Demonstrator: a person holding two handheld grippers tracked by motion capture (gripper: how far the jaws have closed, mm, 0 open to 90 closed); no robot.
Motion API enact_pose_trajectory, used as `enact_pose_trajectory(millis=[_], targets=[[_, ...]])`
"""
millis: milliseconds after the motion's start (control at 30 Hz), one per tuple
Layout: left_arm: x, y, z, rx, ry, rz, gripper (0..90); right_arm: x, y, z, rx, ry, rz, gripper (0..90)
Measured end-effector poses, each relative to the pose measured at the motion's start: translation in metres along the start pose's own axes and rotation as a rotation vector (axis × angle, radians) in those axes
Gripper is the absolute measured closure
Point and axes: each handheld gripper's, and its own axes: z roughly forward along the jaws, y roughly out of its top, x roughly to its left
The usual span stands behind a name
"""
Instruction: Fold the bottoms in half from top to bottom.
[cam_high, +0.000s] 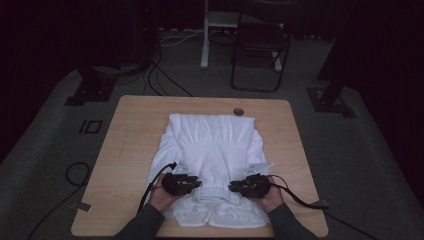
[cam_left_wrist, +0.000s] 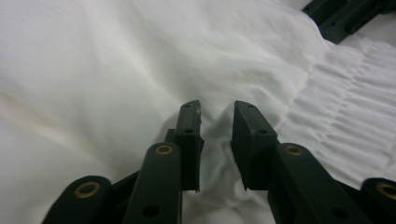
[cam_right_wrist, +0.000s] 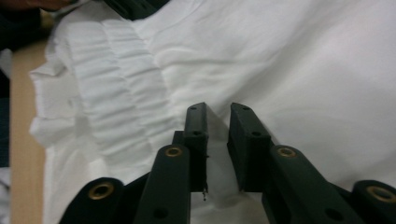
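Bare table (cam_high: 130, 150) margins left and right of the white garment (cam_high: 212, 145); no obstacles.

Left gripper (cam_high: 194, 184): held low near the table's near edge, jaws slightly parted, pointed inward | Right gripper (cam_high: 237, 187): held level opposite, jaws slightly parted, pointed inward | Forearms: entered from the near edge, sleeved.

1. The left gripper (cam_left_wrist: 217, 122) rises from the bottom edge, its two black jaws standing a little apart.
2. A white, softly creased cloth garment (cam_left_wrist: 116, 70) lies under and ahead of them; a small pinched ridge stands in the gap.
3. Its gathered, ribbed band (cam_left_wrist: 345, 126) runs to the right of the jaws.
4. Far up and right, the other black gripper (cam_left_wrist: 348, 16) rests on the cloth.
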Motion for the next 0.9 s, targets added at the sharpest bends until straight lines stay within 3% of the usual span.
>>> enact_pose_trajectory(millis=[100,267,500,633,733,900], targets=[[0.012,0.010,-0.007,-0.031,0.046,-0.013,70.7,-0.005,0.006,-0.008,-0.037,-0.046,0.004,67.6],[0.031,0.027,-0.008,-0.081,0.121,-0.030,66.7,-0.027,0.027,-0.014,-0.110,-0.137,0.045,60.7],[0.066,0.044,0.019,-0.058,0.192,-0.043,64.8,-0.060,0.056,0.008,-0.109,-0.248,0.067,55.6],[0.085,0.037,0.035,-0.037,0.180,-0.083,64.8,-0.079,0.061,0.029,-0.062,-0.295,0.085,53.9],[0.086,0.028,0.038,-0.052,0.173,-0.075,65.0,-0.088,0.053,0.043,-0.025,-0.299,0.099,54.3],[0.077,0.012,0.030,-0.083,0.174,-0.087,65.2,-0.076,0.035,0.041,-0.085,-0.327,0.074,54.5]])
